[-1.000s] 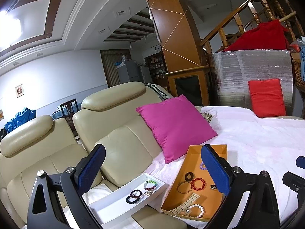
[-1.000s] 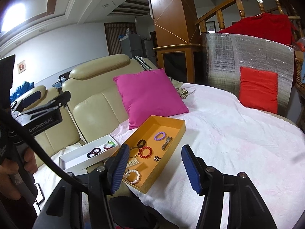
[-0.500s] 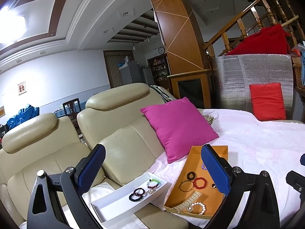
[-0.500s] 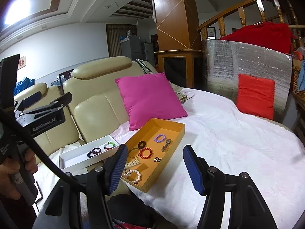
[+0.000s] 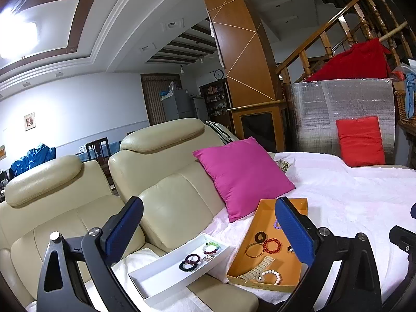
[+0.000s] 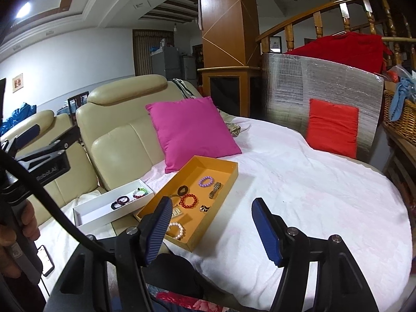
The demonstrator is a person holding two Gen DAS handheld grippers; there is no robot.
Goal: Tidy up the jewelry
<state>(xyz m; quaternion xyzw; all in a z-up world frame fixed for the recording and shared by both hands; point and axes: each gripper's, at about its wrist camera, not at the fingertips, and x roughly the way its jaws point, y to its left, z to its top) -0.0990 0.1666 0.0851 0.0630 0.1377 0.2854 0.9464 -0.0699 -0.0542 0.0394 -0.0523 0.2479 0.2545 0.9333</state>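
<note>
Right gripper [image 6: 212, 227] jaws have just been opening, nothing between them. Left gripper [image 5: 208, 230] jaws wide apart, empty. Ahead on white bedspread [image 6: 312, 187]: shallow orange cardboard tray [image 6: 226, 167] holding beaded bracelets, narrow white rectangular box [image 6: 85, 212] touching its left side.

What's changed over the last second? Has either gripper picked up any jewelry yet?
No pickup. The right gripper has just been opening wider, with nothing between its pads. Both cameras have drifted a little, so the sofa scene sits slightly differently. The left gripper is open and empty as before. The jewelry in the orange tray and white tray hasn't moved.
</note>
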